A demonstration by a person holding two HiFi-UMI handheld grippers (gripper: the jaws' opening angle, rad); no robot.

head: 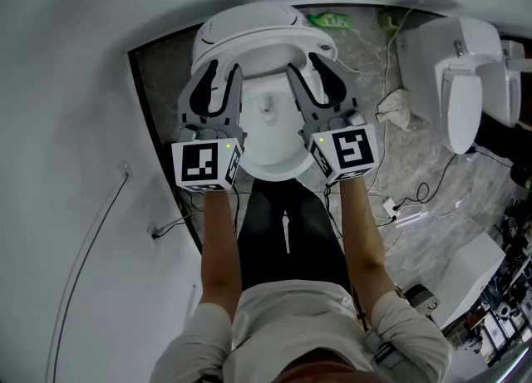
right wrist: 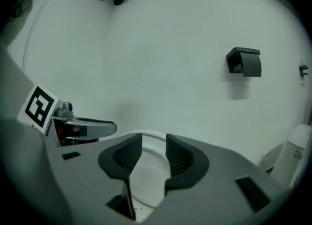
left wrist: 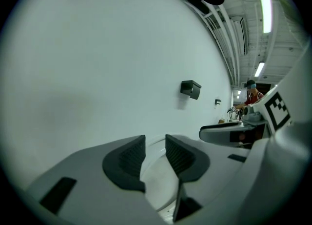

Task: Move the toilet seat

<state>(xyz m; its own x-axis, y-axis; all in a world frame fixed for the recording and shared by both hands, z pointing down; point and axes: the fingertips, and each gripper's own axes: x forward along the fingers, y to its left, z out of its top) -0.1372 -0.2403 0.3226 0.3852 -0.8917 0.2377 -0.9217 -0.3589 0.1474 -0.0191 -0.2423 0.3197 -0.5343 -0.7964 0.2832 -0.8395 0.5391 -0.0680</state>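
A plain white wall (head: 66, 82) curves round the left and back, with a thin white cable (head: 87, 240) running down it and a black holder (right wrist: 243, 62) mounted on it. The floor (head: 366, 66) is grey marbled tile, strewn with cables (head: 413, 194) and a crumpled cloth (head: 392, 109). A second toilet (head: 461, 90) stands at the floor's right edge. Strip lights (left wrist: 264, 2) glow on the ceiling.

No readable text anywhere.
Only square black-and-white markers on the left gripper's cube (head: 206, 165) and right gripper's cube (head: 345, 150); the far green packet's (head: 332, 19) print is too small.
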